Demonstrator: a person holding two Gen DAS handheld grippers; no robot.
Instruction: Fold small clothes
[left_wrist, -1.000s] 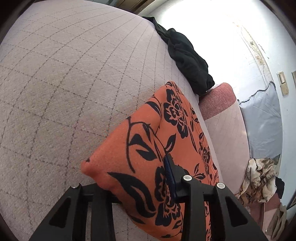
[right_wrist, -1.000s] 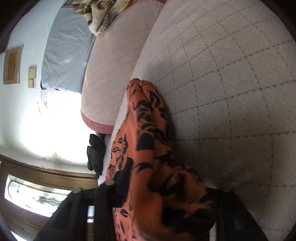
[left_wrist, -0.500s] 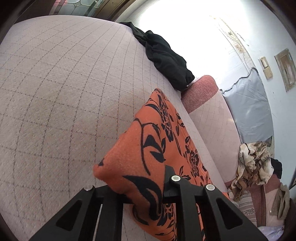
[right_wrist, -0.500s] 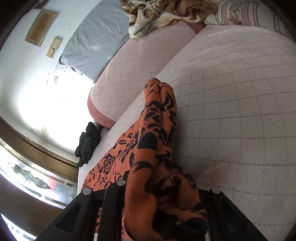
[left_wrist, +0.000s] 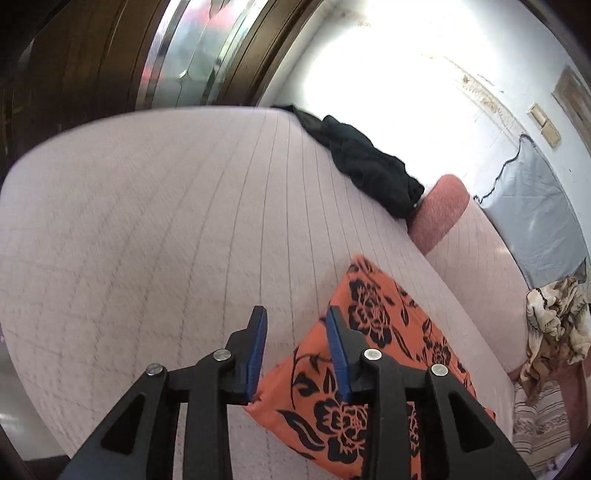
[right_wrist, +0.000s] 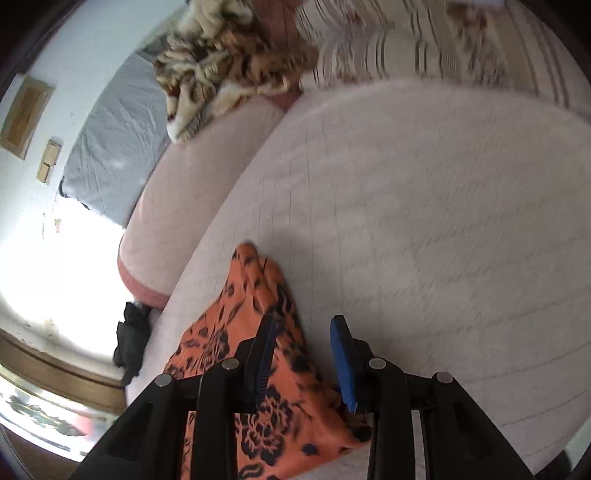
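Both my fingers just opening, nothing pinched. Left gripper (left_wrist: 295, 347) spread; orange floral garment (left_wrist: 373, 369) lies folded on sofa cushion (left_wrist: 166, 221), under right fingertip. Right gripper (right_wrist: 304, 354) spread above its bunched edge. Soft, light, floppy; pinch corners.

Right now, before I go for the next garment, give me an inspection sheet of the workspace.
Surface: pale quilted cushion, mostly bare.
Job's things: orange floral garment lying folded on the cushion, released.
Clutter: black garment at the far edge; leopard-print cloth on the backrest.
Grippers: left gripper and right gripper open, jaws just opened, raised clear of the orange cloth.
Cables: nothing seen.
Surroundings: grey sheet on the wall, glazed wooden door.
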